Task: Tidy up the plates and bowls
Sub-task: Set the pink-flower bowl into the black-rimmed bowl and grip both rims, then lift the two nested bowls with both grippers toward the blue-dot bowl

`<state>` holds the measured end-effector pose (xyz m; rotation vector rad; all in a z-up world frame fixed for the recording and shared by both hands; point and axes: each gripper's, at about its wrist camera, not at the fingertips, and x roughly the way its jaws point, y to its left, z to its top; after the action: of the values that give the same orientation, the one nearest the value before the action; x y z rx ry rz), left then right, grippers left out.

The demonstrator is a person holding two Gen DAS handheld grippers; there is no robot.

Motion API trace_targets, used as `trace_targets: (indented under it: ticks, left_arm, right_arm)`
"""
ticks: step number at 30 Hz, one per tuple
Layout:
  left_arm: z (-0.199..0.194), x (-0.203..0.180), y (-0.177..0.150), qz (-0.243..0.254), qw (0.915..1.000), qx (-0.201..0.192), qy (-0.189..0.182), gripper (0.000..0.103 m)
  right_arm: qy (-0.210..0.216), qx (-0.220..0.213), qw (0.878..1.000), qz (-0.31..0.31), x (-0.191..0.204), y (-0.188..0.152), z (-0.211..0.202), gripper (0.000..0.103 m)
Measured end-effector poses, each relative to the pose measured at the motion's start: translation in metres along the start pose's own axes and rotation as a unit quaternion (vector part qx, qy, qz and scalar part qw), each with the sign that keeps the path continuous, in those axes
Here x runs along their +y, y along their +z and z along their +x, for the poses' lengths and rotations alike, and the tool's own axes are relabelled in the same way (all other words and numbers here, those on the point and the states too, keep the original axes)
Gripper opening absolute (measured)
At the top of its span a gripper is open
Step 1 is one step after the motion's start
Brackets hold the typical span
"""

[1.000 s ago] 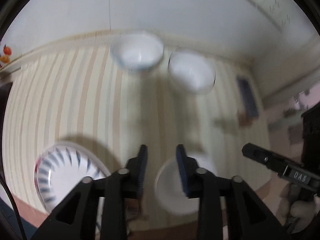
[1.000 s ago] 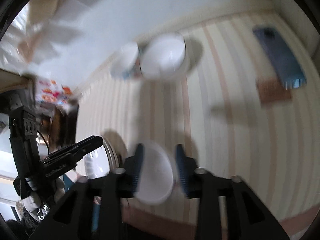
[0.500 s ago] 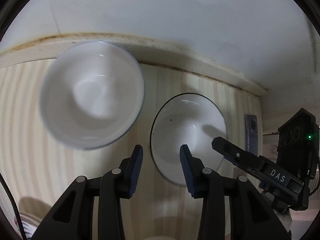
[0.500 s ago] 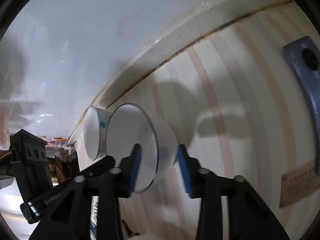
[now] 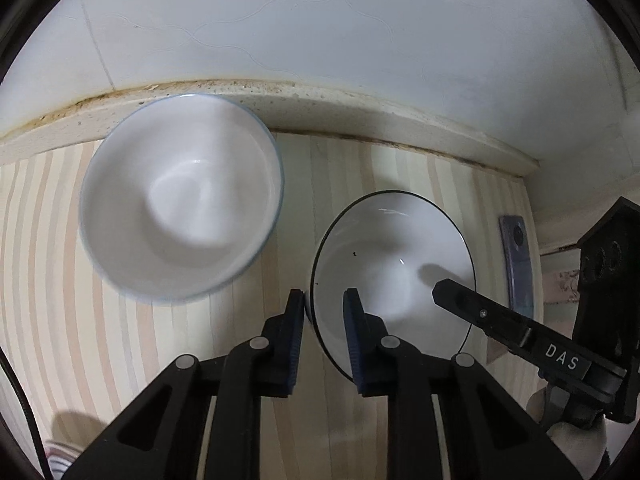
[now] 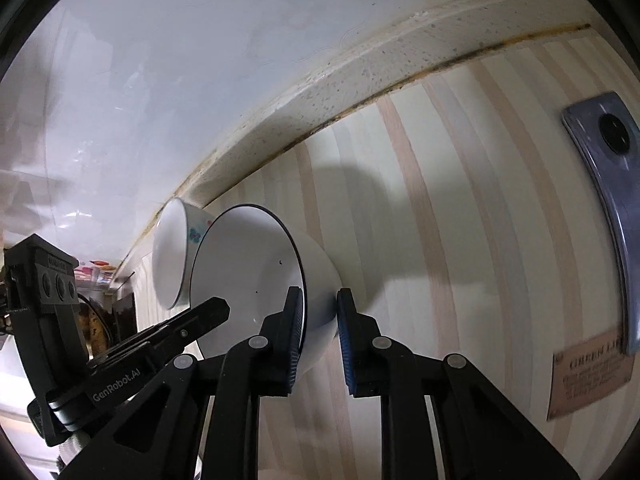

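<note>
Glazed ceramic, slick and breakable, the black-rimmed bowl (image 5: 394, 264) on the striped table (image 5: 60, 280) is pinched at its near rim by the left gripper (image 5: 323, 312). The right gripper (image 6: 319, 312) is closing over its opposite wall. Beyond sits the blue-rimmed bowl (image 5: 180, 196), by the wall.

Two white bowls stand on the striped counter (image 5: 168, 360) by its back edge: a blue-rimmed bowl (image 5: 180, 200) and a black-rimmed bowl (image 5: 396, 256). Two handheld grippers are in view, the left gripper (image 5: 323, 312) and the right gripper (image 6: 318, 312). One phone (image 6: 608, 184) and one brown card (image 6: 588, 372) lie toward the counter's right edge.
</note>
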<state>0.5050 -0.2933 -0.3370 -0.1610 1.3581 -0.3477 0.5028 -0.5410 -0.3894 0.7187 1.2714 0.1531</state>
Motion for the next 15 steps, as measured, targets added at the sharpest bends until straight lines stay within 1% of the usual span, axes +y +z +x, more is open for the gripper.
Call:
trace_targets:
  ticks: [7,11,15]
  left_arm:
    - [-0.037,-0.007,-0.034,0.019,0.9997,-0.016,-0.006,0.018]
    - [-0.062,-0.013,-0.066,0.044,0.9988,-0.022,-0.005,0.018]
    - [-0.084,-0.016,-0.094,0.057,0.9981,-0.024,-0.007,0.018]
  right_arm:
    - [-0.002,-0.002,1.0,-0.025,0.017,-0.036,-0.032,0.019]
    - [-0.003,-0.008,0.999,-0.043,0.029,-0.065,-0.06,0.019]
    - [-0.002,-0.005,0.999,-0.048,0.037,-0.097,-0.08,0.019]
